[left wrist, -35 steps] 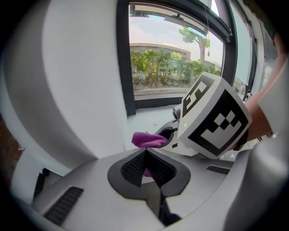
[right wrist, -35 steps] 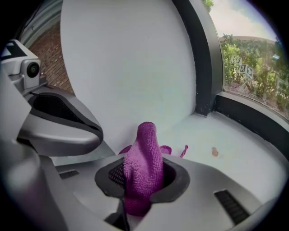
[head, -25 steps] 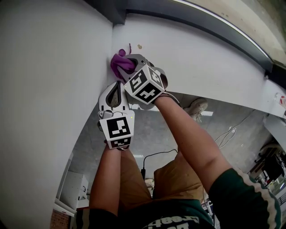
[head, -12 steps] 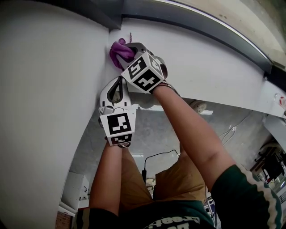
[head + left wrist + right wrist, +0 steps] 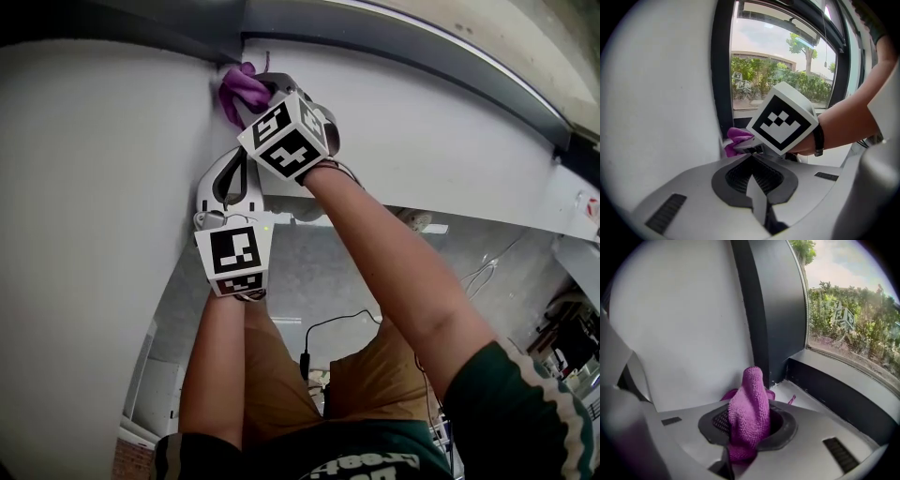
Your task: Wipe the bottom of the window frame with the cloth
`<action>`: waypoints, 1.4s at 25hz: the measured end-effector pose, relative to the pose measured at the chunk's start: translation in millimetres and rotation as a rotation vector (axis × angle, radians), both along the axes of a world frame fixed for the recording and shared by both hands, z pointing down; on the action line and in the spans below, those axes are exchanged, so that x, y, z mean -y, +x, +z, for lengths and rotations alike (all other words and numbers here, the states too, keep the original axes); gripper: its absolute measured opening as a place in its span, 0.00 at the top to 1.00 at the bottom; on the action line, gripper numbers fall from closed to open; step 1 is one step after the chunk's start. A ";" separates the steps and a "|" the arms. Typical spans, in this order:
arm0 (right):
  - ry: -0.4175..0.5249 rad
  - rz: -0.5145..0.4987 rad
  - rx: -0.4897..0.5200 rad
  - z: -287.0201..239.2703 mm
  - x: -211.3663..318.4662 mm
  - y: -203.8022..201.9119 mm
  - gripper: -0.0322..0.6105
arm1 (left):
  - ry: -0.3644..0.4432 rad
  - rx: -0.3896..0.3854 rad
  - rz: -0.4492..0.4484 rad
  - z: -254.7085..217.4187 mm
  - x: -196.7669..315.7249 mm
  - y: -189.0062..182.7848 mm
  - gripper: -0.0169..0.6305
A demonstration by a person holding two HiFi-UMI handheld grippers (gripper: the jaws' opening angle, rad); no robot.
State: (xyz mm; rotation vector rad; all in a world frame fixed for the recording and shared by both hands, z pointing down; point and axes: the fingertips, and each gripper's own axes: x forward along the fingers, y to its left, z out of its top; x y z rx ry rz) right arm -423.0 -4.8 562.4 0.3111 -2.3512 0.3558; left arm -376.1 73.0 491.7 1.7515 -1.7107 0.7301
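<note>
Two hand-held grippers we count, and one purple microfibre cloth [image 5: 749, 411]. The right gripper [image 5: 265, 94] grasps the cloth at the corner where the white wall [image 5: 684, 324] meets the dark window frame [image 5: 773, 310]. The left gripper [image 5: 246, 161], clenched on nothing, lies just beside the right one, against the wall.

White plaster side wall [image 5: 94, 187] blocked the left, dark grey window frame [image 5: 773, 310] blocked ahead; flat white sill [image 5: 422, 127] lay open rightward.
</note>
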 end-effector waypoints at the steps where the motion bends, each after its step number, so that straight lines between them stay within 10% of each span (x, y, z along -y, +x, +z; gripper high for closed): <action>1: 0.003 -0.013 0.001 0.1 -1.5 1.5 0.80 | -0.004 0.004 0.002 0.7 0.6 0.3 0.96; 35: 0.013 0.093 -0.087 4.5 50.5 201.0 0.80 | -0.024 0.042 0.164 0.4 59.3 130.1 0.96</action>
